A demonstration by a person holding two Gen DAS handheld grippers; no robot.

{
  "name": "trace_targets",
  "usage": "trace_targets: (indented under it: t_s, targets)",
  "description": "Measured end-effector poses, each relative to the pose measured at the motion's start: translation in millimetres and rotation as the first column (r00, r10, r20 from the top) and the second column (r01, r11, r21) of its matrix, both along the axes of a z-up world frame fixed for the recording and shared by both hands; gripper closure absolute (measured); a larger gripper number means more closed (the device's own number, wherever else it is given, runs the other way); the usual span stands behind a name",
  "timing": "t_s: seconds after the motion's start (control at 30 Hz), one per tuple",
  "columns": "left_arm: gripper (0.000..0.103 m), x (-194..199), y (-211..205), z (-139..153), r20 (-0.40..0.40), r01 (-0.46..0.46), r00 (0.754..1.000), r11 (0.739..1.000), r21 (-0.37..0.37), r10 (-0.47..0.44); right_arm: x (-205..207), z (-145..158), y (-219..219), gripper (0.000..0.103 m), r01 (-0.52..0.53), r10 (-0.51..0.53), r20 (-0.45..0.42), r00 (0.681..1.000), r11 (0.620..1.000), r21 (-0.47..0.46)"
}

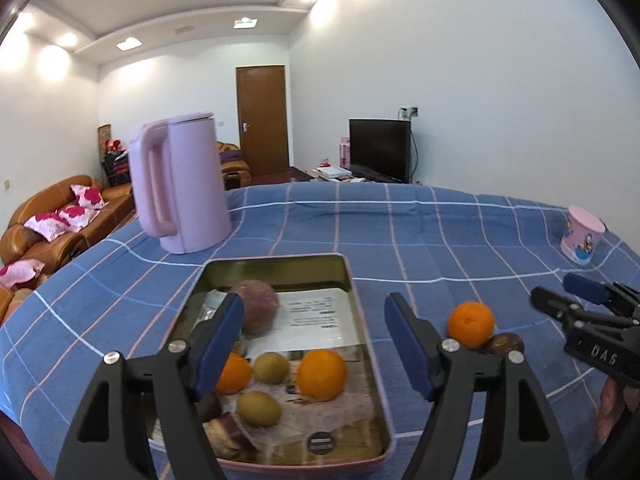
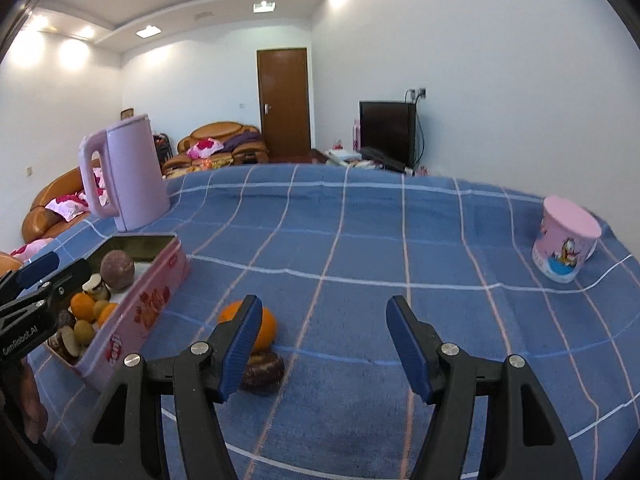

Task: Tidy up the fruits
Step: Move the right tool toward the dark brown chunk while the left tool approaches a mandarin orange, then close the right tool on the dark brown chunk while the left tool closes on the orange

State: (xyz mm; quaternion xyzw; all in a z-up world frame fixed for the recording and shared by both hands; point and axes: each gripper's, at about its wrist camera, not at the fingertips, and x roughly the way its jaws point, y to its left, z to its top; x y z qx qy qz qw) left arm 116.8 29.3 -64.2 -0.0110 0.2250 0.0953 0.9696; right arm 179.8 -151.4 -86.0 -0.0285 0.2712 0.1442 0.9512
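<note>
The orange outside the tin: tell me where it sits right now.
The loose orange lies on the blue checked cloth, right of the pink tin, touching a dark brown fruit in front of it; in the right wrist view the gripper's left finger partly hides it.

A lilac kettle point(image 1: 182, 184) stands upright on the blue checked cloth point(image 1: 400, 232) covering the worktop, its handle turned toward the camera. Well apart from it, near the cloth's right edge, a pink cartoon-printed cup point(image 2: 566, 238) sits mouth down. Beyond the worktop a brown door point(image 1: 262, 120) is shut in the white far wall. A dark television point(image 1: 379, 149) stands to its right, with a cable running up to a wall socket point(image 1: 410, 111). An orange leather sofa point(image 1: 52, 216) with pink-patterned cushions point(image 1: 86, 196) lines the left wall. Clutter beside the television is too small to identify, perhaps boxes.
</note>
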Motion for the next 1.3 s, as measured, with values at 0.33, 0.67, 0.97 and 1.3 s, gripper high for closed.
trace_targets:
  t_s: [0.33,0.67,0.97,1.3]
  targets:
    - [0.028,4,-8,1,-0.010,0.003,1.000,1.000,0.010,-0.003,10,-21,30,0.037,-0.177,0.168,-0.179,0.969,0.984,-0.036]
    - [0.028,12,-21,3,-0.022,0.035,0.999,0.999,0.018,-0.035,24,-39,33,0.064,-0.204,0.187,-0.291,0.938,0.979,-0.027]
    - [0.028,32,-55,-2,-0.078,0.112,0.991,0.994,0.020,-0.110,22,-18,-4,0.064,-0.019,0.009,-0.140,0.990,0.997,-0.069]
    - [0.028,72,-95,-19,-0.211,0.215,0.955,0.977,-0.005,-0.211,32,-7,-46,0.064,0.120,-0.119,-0.088,0.989,0.993,0.013]
